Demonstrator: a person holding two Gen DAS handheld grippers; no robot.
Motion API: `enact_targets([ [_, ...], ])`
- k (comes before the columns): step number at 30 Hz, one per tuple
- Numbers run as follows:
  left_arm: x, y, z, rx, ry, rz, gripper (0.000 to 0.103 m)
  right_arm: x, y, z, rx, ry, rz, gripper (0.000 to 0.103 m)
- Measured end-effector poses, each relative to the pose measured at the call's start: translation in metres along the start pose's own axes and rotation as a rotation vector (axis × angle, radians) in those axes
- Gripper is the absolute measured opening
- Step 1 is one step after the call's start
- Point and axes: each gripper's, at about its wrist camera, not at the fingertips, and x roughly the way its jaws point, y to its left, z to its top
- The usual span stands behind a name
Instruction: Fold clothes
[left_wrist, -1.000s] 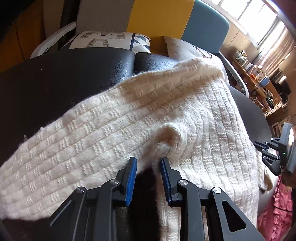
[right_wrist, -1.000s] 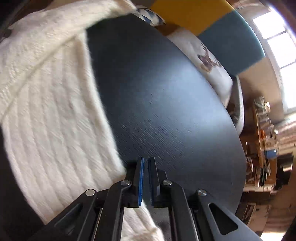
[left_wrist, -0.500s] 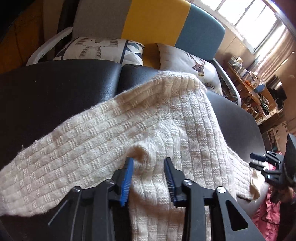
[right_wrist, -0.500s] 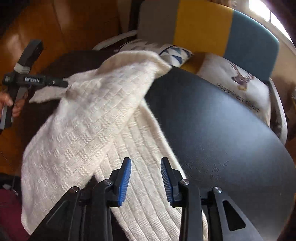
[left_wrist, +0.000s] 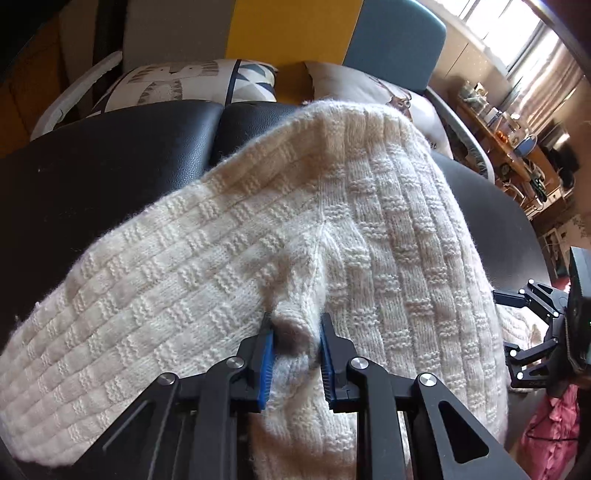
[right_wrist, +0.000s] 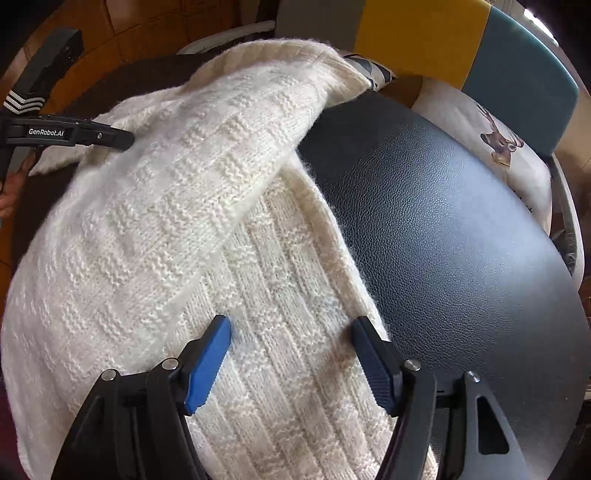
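- Left gripper (left_wrist: 295, 345) is clenched on a raised bunch of the cream sweater (left_wrist: 258, 236), its blue pads having just closed in, knit pinched up between them.
- Right gripper (right_wrist: 291, 354) is released, jaws just swung wide, hanging over the lower sweater panel with nothing between the pads.
- Sweater sprawls across the black leather seat (right_wrist: 461, 240), one flap folded diagonally over the rest.
- Only the right wrist view shows that fold edge clearly, plus the left gripper's arm from the side (right_wrist: 70, 134) and a bit of the hand (right_wrist: 11, 192) holding it.
- Only the left wrist view shows the pinched bump up close, the right gripper (left_wrist: 532, 332) out at the sweater's far edge, a pink cloth (left_wrist: 554, 424) below it, and a cluttered shelf (left_wrist: 517, 147) by the window.
- Both views catch the cushions (left_wrist: 184, 83) and the yellow-and-teal chair back (right_wrist: 461, 40) behind the seat.
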Motion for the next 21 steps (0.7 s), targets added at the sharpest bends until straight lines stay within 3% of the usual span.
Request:
enact_targets([
  [3, -0.002, 0.007, 0.0, -0.039, 0.005, -0.035, 0.023, -0.001, 0.0, 0.001, 0.018, 0.023, 0.002, 0.067],
  [5, -0.003, 0.012, 0.001, -0.064, 0.008, -0.055, 0.023, -0.004, 0.001, 0.0, 0.034, 0.016, 0.001, 0.053],
  [7, -0.004, 0.013, 0.0, -0.066, 0.005, -0.058, 0.023, -0.009, 0.005, -0.003, 0.035, 0.006, -0.005, 0.017],
  [8, -0.005, 0.011, -0.001, -0.053, 0.0, -0.05, 0.023, -0.011, 0.006, -0.004, 0.04, 0.006, -0.009, 0.012],
  [13, -0.017, -0.005, -0.006, 0.021, -0.065, -0.009, 0.019, -0.031, 0.005, -0.014, 0.033, -0.014, -0.1, 0.01],
  [18, -0.04, -0.005, -0.002, 0.032, -0.14, 0.001, 0.017, -0.049, -0.002, -0.025, -0.042, -0.009, -0.36, 0.01],
  [21, -0.044, 0.003, -0.002, 0.025, -0.15, 0.028, 0.016, -0.055, -0.027, -0.04, 0.007, 0.016, -0.464, 0.01],
])
